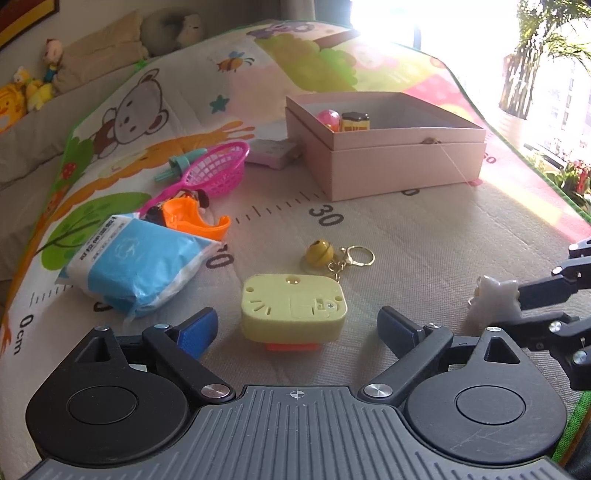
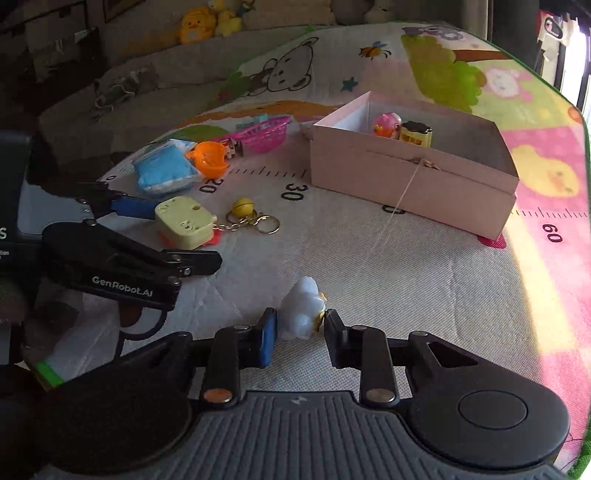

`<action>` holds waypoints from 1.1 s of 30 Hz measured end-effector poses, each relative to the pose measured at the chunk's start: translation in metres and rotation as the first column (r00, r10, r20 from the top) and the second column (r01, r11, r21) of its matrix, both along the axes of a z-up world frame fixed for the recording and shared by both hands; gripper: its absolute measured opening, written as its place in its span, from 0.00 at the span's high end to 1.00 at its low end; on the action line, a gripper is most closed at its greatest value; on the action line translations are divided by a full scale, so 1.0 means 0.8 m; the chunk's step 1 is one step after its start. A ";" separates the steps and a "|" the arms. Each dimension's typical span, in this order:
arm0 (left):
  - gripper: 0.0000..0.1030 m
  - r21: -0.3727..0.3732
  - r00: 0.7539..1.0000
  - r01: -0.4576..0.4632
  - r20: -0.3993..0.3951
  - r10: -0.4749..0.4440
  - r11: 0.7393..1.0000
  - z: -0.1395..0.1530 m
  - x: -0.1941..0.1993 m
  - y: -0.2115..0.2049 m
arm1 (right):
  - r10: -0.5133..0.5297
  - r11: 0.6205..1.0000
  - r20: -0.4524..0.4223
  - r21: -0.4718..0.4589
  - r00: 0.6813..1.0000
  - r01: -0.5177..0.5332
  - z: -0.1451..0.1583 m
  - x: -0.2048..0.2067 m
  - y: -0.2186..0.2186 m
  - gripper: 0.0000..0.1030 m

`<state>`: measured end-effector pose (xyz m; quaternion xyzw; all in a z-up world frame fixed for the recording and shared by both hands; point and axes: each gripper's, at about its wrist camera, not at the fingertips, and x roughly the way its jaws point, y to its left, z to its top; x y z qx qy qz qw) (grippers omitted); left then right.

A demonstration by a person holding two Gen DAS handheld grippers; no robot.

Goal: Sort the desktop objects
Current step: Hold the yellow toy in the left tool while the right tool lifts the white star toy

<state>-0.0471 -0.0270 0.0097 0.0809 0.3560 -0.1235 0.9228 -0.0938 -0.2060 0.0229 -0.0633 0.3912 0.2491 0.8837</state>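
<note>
Play mat (image 1: 406, 236) bears box (image 1: 406, 166), scattered toys.

Pink box (image 1: 406, 162): near wall hides most of the floor inside; only the tops of a pink ball (image 1: 328, 119) and a yellow-and-brown toy (image 1: 355, 122) show above it.

Pale pink flat item (image 1: 271, 152) behind the box corner: partly covered by the box and by the pink basket (image 1: 218, 171); what it is cannot be told.

Small figure (image 1: 195, 201) behind the orange cup (image 1: 195, 219): mostly hidden.

Blue tissue pack (image 1: 136, 266): its print is too small to read.

Yellow case (image 1: 293, 306): orange part under it, only an edge visible.

White charm (image 2: 303, 314): lower part hidden behind the right gripper's (image 2: 300, 328) fingers; contact on the right side unclear.

Window (image 1: 461, 29): blown out by glare.

Plush toys (image 2: 207, 20): cut by the top edge in the right wrist view.
</note>
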 end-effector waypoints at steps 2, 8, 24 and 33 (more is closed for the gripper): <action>0.06 0.000 1.000 0.001 0.000 -0.001 1.000 0.000 0.000 0.000 | 0.047 0.999 -0.019 0.027 0.999 -0.046 0.003 -0.013 0.000 0.70; 0.06 0.000 1.000 0.001 0.000 -0.001 1.000 0.000 0.000 0.000 | -0.040 0.999 0.046 0.002 0.998 0.040 0.024 -0.035 -0.037 0.44; 0.03 -0.007 1.000 -0.010 -0.012 0.010 1.000 0.001 0.001 0.004 | -0.508 0.703 0.306 -0.393 0.805 0.592 0.014 0.109 -0.186 0.22; 0.03 0.000 1.000 0.011 -0.014 -0.011 1.000 0.000 0.002 -0.002 | -0.877 0.308 0.278 -0.302 0.392 0.902 0.029 0.013 -0.405 0.22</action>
